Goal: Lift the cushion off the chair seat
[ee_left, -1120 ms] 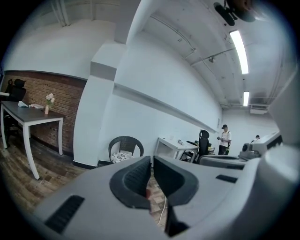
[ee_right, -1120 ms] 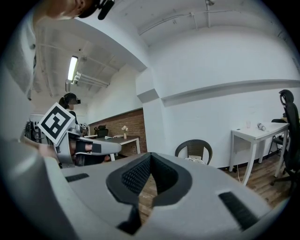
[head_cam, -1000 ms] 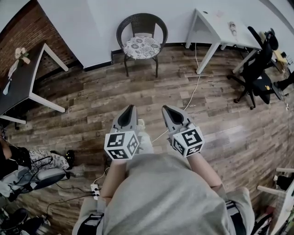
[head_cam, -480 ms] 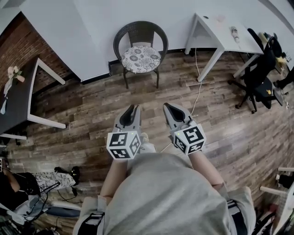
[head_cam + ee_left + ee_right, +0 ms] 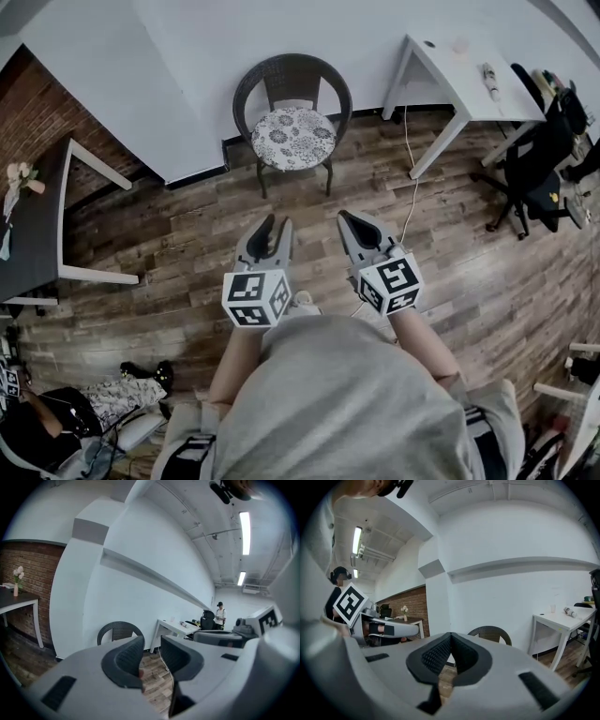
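A round floral cushion (image 5: 292,138) lies on the seat of a dark wicker chair (image 5: 291,80) against the white wall. Both grippers hover over the wooden floor well short of the chair. My left gripper (image 5: 272,225) has its jaws opening, a gap between them and nothing inside; in the left gripper view (image 5: 151,652) the chair back (image 5: 118,631) shows beyond its tips. My right gripper (image 5: 349,219) is shut and empty; in the right gripper view (image 5: 451,648) its pads meet at the tip, with the chair back (image 5: 491,633) just behind.
A white table (image 5: 464,70) stands right of the chair, with a cable (image 5: 409,178) trailing over the floor. A dark table (image 5: 37,220) is at the left by the brick wall. Office chairs (image 5: 539,164) crowd the right. A person (image 5: 219,616) stands far off.
Both grippers have moved toward the chair, which now looks closer. The left gripper's jaws have parted from shut; the right ones stayed shut.
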Available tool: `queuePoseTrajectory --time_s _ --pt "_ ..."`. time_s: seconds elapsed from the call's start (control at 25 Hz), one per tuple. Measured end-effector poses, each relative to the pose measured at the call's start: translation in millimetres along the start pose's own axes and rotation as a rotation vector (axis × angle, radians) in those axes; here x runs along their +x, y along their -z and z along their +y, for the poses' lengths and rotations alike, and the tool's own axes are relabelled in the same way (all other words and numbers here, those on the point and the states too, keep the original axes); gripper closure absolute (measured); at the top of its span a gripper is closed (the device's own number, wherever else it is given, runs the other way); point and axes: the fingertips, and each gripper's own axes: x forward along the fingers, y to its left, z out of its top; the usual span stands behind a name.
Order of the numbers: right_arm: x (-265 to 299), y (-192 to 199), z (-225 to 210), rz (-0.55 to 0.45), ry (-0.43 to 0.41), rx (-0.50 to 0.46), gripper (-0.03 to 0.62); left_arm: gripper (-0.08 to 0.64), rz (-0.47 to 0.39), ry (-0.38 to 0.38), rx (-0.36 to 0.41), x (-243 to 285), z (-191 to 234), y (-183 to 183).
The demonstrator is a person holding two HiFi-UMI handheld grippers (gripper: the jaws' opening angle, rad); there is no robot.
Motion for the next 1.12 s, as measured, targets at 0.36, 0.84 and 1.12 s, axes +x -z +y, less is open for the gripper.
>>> queuePoseTrajectory --time_s 0.36,0.84,1.12 --pt "75.0 -3.3 -20.3 0.008 0.038 0.011 0.592 0.430 0.019 0.039 0.016 57.8 52.6 -13.0" --pt "126.6 10.7 -39.2 0.076 0.067 0.038 0.592 0.390 0.066 0.061 -0.012 115.7 92.5 -4.1" --pt "156.9 31.0 -70.5 0.104 0.056 0.061 0.592 0.371 0.083 0.042 -0.022 165.3 105.8 14.5"
